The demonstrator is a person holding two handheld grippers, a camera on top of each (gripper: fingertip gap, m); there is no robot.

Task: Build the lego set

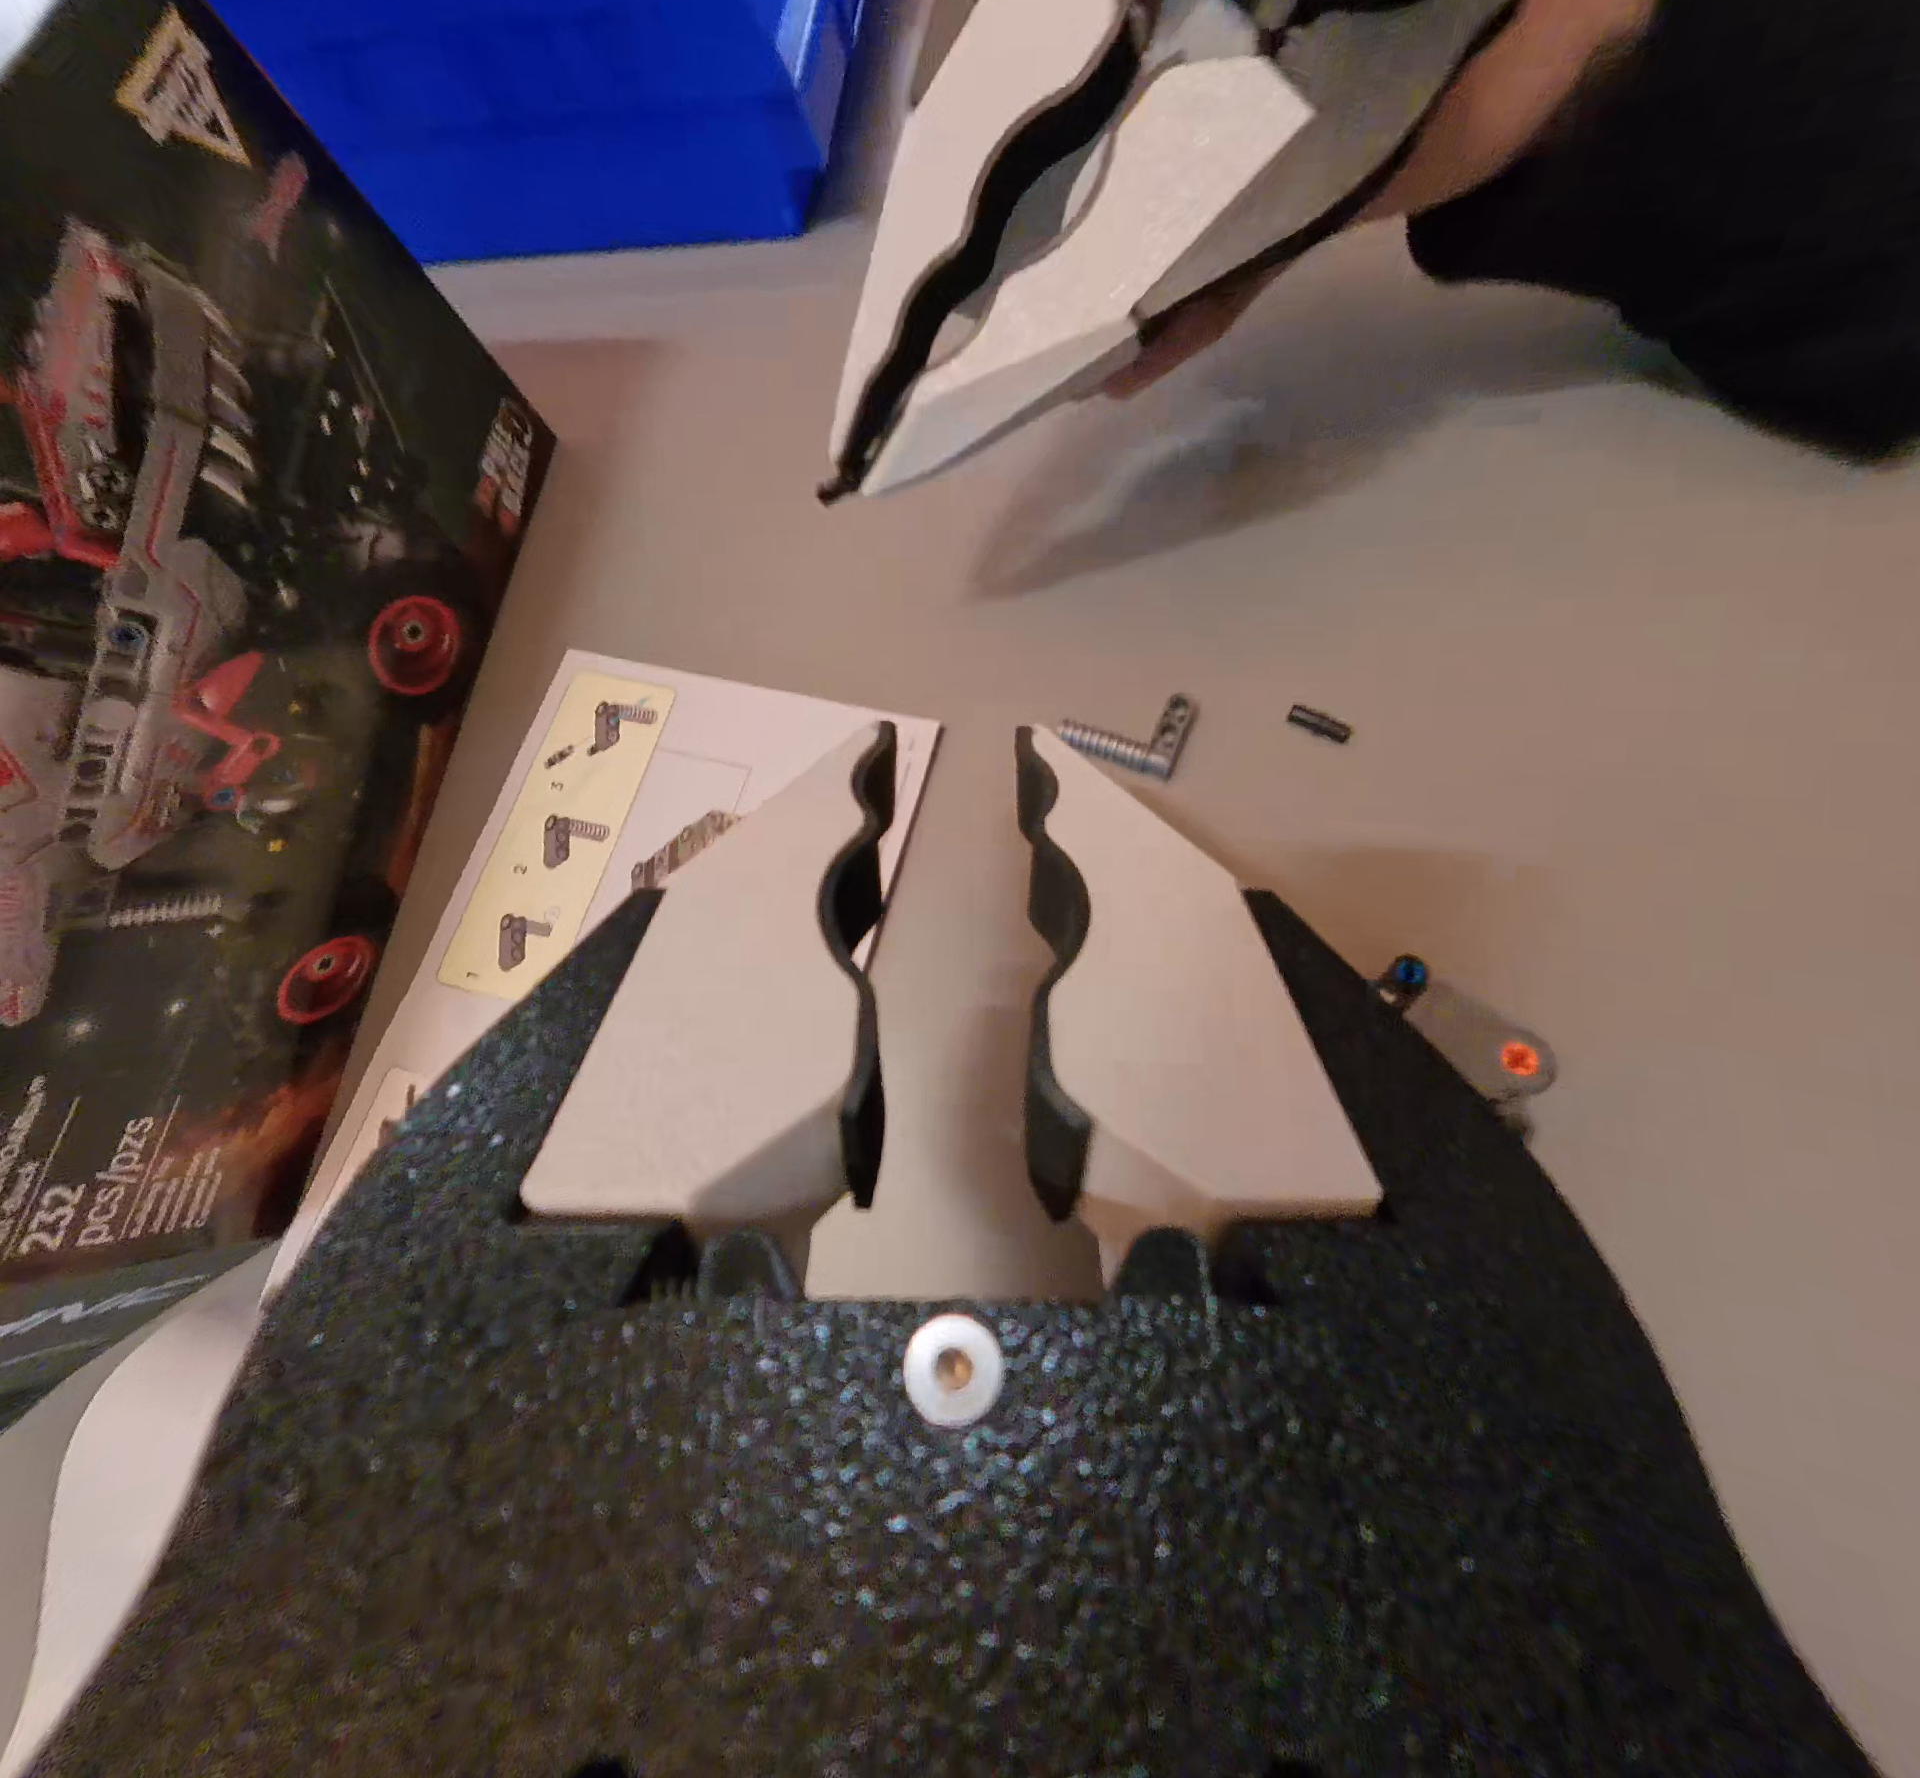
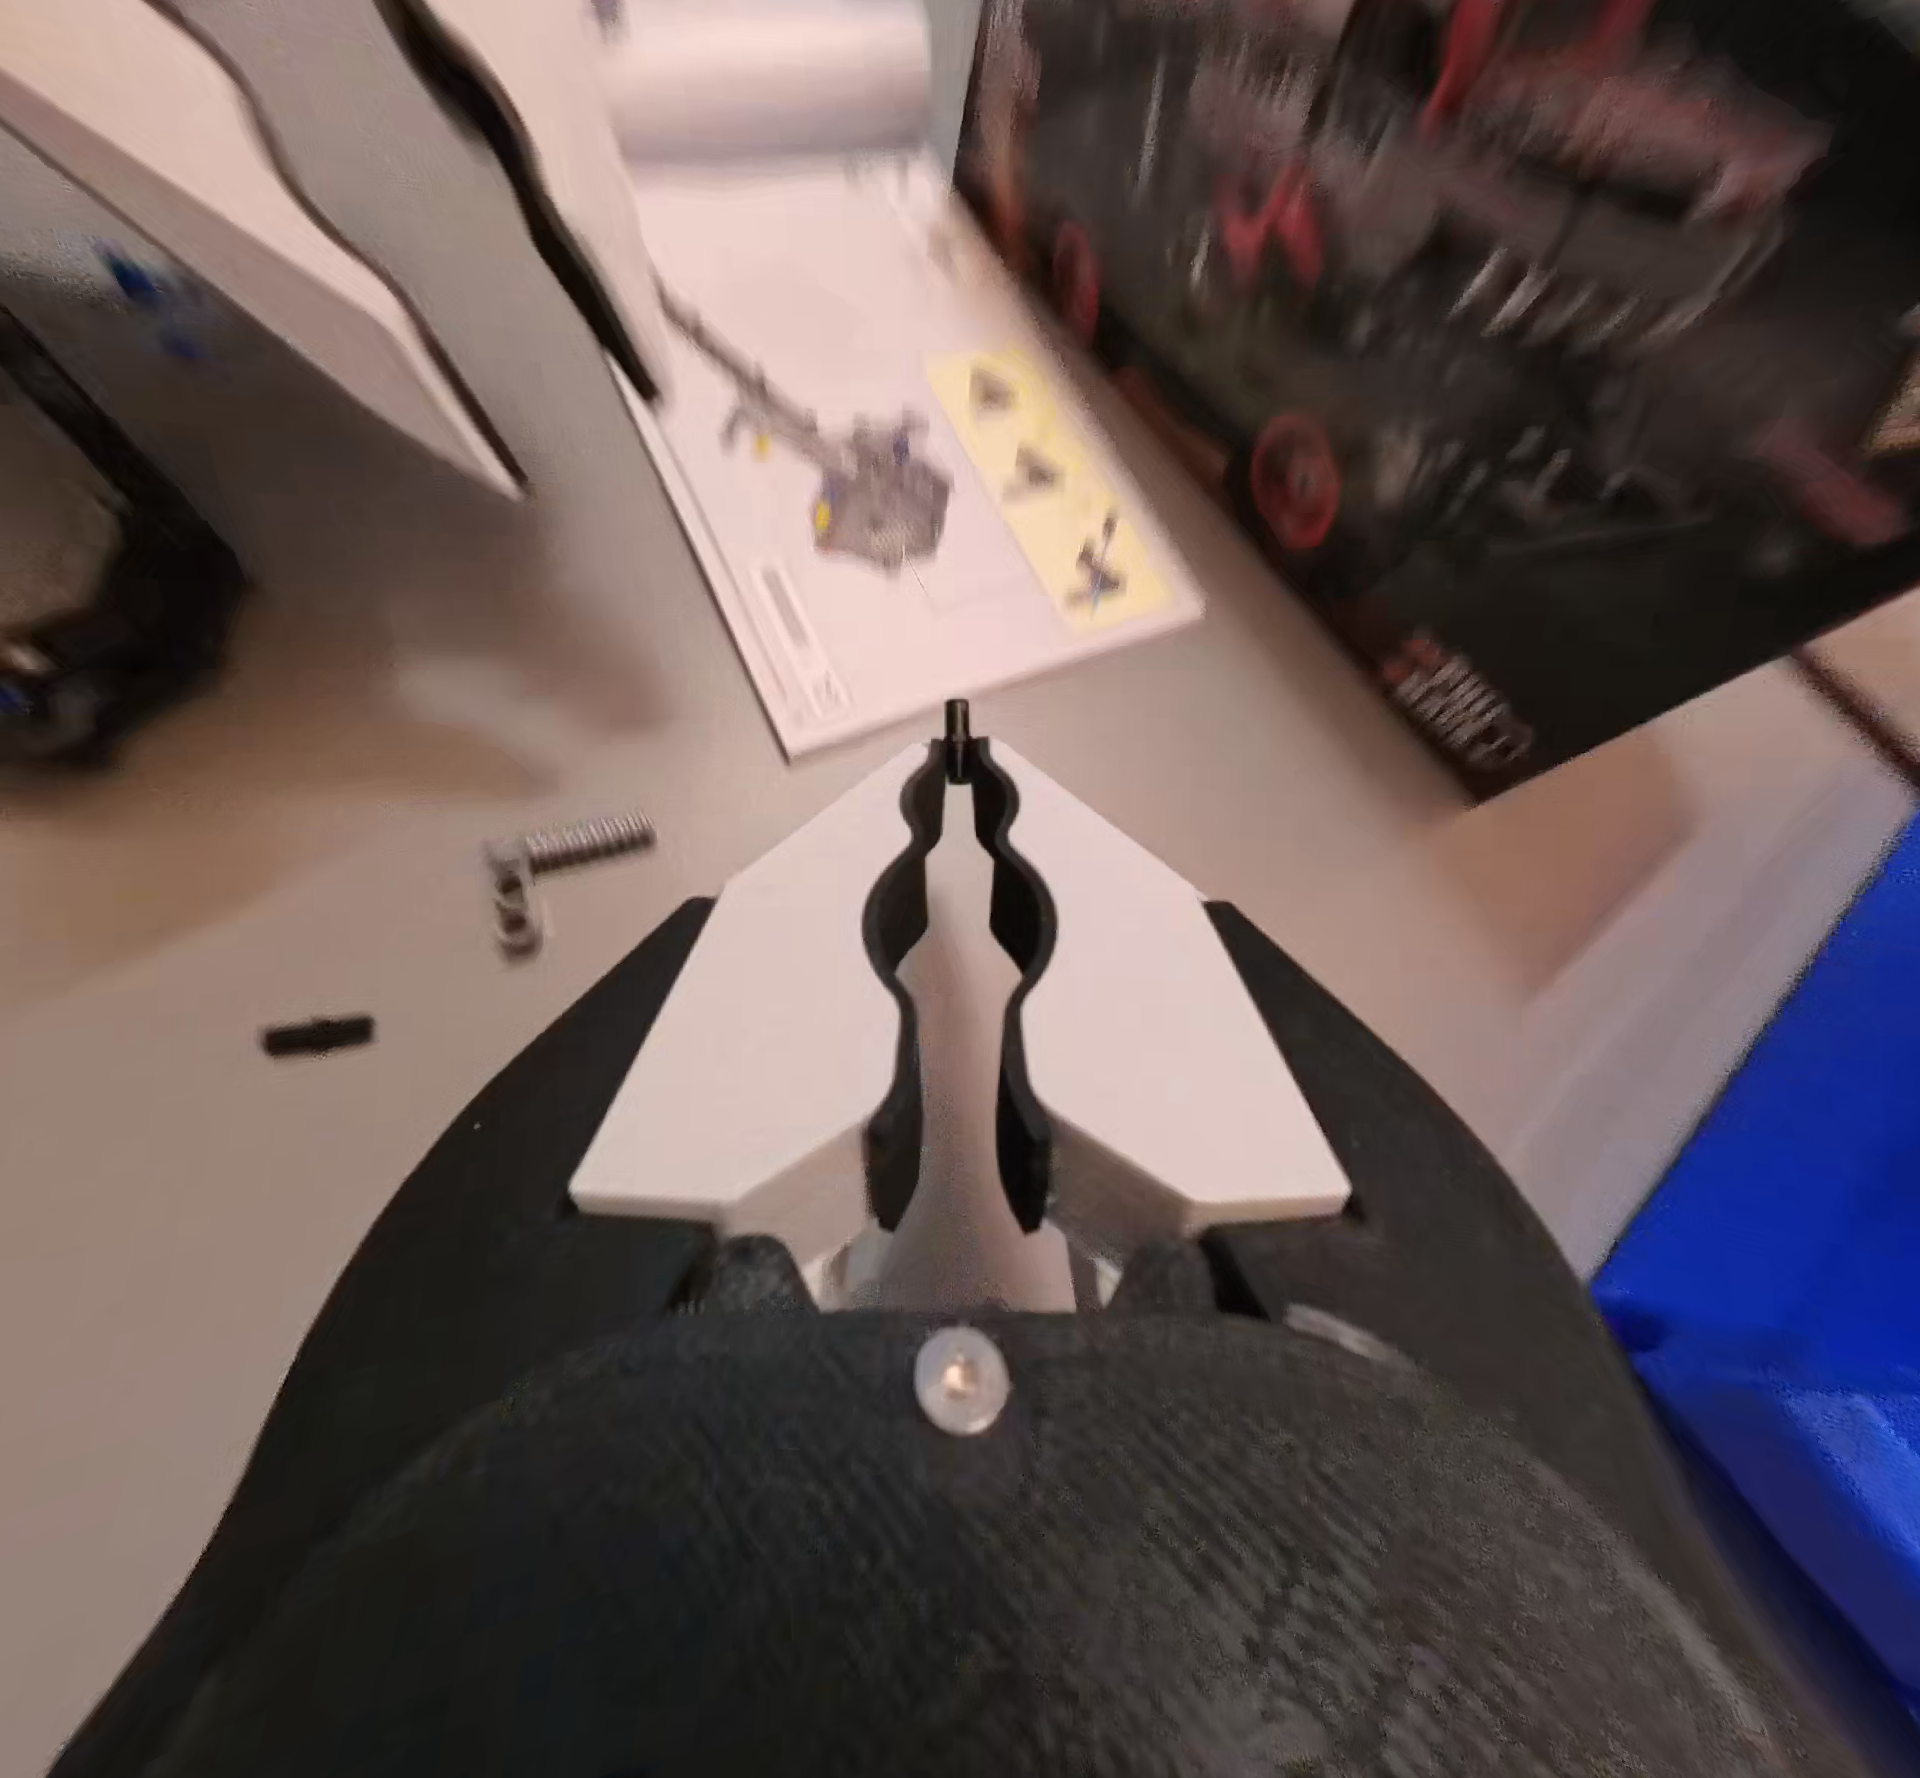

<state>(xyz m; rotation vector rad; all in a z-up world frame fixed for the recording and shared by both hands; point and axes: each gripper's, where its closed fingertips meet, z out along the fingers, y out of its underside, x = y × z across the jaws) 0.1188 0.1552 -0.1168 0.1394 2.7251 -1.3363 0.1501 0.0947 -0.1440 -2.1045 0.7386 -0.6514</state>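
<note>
Left claw [image 1: 954,741] spread wide, nothing between the jaws, poised over the near edge of the booklet [image 1: 665,793] and the bare surface [image 1: 1455,1416]. Right claw [image 2: 954,746] pinched at the tips on a small black pin [image 2: 954,726], the pin poking forward past the tips, held clear above the surface just short of the booklet corner. Seen from the left wrist view, right claw [image 1: 847,481] coming in from the upper right, tilted down, a hand [image 1: 1558,66] in a dark sleeve behind it, pin [image 1: 831,489] only a dark speck at the tip.

On the surface, right of the left claw's tips: grey L-shaped piece [image 1: 1169,736] with a ribbed light rod [image 1: 1107,746] stuck out of one arm, lying flat. Beside it and apart, second black pin [image 1: 1317,723], also flat. Same pair in the right wrist view, left of the claw: L-piece [image 2: 514,892], rod [image 2: 592,840], loose pin [image 2: 317,1035]. Nearer and further right in the left wrist view, partly hidden behind the claw body, grey beam [image 1: 1486,1042] with an orange insert and a blue one at its ends.

Booklet open and flat, yellow step panel toward the box [image 1: 208,637]. Box dark, pictured with a red-wheeled vehicle, standing against the booklet's far side. Blue bin [image 1: 520,45] behind the box. Much motion blur in the right wrist view.
</note>
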